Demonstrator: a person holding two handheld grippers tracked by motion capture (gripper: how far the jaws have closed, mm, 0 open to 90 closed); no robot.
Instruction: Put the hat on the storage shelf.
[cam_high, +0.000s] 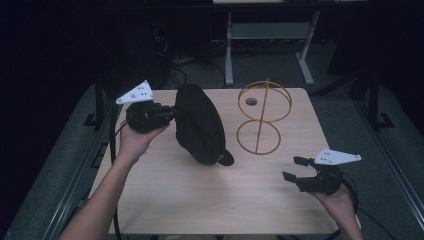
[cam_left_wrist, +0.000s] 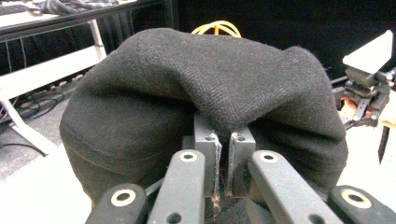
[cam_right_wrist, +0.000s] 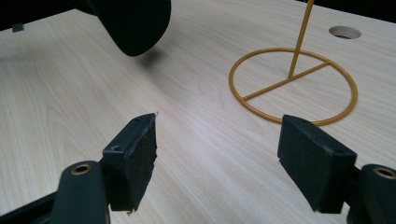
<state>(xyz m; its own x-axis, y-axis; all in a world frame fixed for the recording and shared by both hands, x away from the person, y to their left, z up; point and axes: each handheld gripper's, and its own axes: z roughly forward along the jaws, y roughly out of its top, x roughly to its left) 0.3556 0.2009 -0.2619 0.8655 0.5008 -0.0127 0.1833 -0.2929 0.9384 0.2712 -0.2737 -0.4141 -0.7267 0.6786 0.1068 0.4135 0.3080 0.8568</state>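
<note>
- Black cap (cam_high: 199, 125): dark woven fabric with a short brim at its lower end, held up above the left-centre of the table, its brim end hanging closest to the tabletop. In the left gripper view its crown (cam_left_wrist: 205, 88) bulges over the jaws, with a fold of cloth drawn down between them.
- Left gripper (cam_high: 172, 114): held in the person's left hand (cam_high: 135, 137) at the table's left side, pointing across toward the middle; jaws pressed nearly together, pinching that fold of the cap's fabric. A grey three-cornered plate sits on top of it.
- Right gripper (cam_high: 295, 168): held in the person's right hand (cam_high: 340, 200) near the table's front right corner, low over the surface, well apart from the cap; jaws spread wide with bare tabletop between the pads (cam_right_wrist: 135, 158), nothing gripped.
- Yellow wire stand (cam_high: 260, 117): a flat ring base with a crossbar, an upright rod and a wire globe on top, standing on the table to the right of the cap, between it and the right gripper, touching neither.
- Table (cam_high: 200, 200): light wood-grain top with a round cable hole (cam_high: 251, 101) near its far edge, behind the stand.
- Surroundings: dark floor and a pale metal frame (cam_high: 270, 45) beyond the table's far edge.
</note>
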